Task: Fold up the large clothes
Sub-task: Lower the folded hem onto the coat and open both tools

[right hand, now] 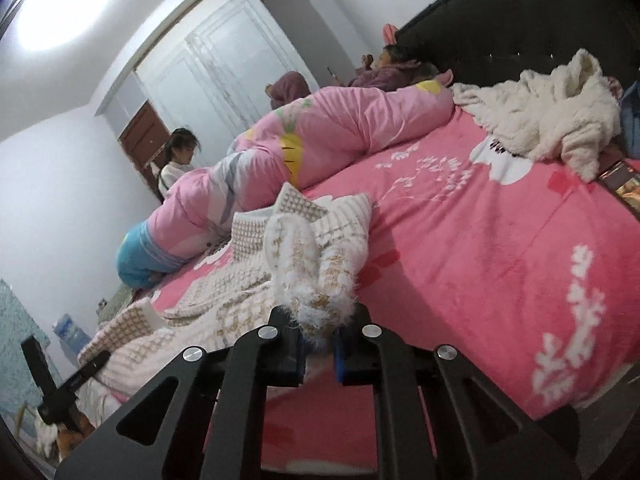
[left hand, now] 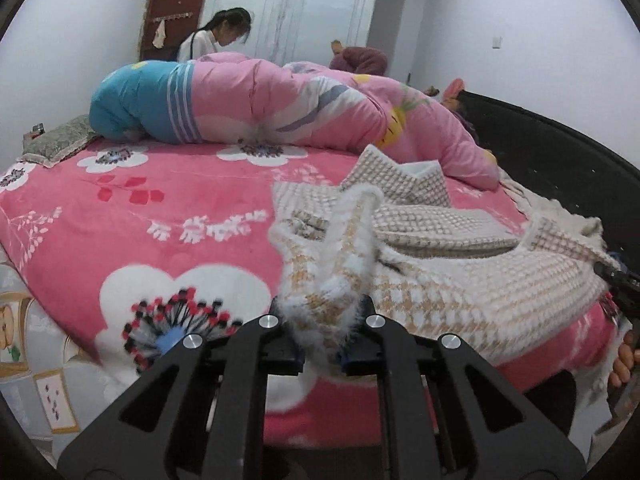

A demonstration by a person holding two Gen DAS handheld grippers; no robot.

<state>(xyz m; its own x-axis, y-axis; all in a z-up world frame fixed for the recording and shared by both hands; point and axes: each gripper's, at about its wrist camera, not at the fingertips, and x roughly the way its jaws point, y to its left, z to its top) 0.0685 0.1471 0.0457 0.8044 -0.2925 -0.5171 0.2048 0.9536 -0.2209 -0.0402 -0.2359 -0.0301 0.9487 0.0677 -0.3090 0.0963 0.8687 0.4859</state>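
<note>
Where bedspread (right hand: 500, 240) lies bare, sweater (left hand: 460, 280) ends.

Fingertips of the left gripper (left hand: 320, 350) and right gripper (right hand: 319, 354) — buried in fuzzy sweater (left hand: 460, 280) hem.

One fuzzy cream-and-tan houndstooth knit garment (left hand: 420, 264) lies straight ahead of the left claw. One rolled pink floral quilt with a blue end (left hand: 248, 108) sits farther beyond it. One fluffy white fleece garment (right hand: 552, 116) lies far ahead and right of the right claw. Three people show past the quilt. One patterned grey-green cushion (left hand: 60, 140) rests far left.
</note>
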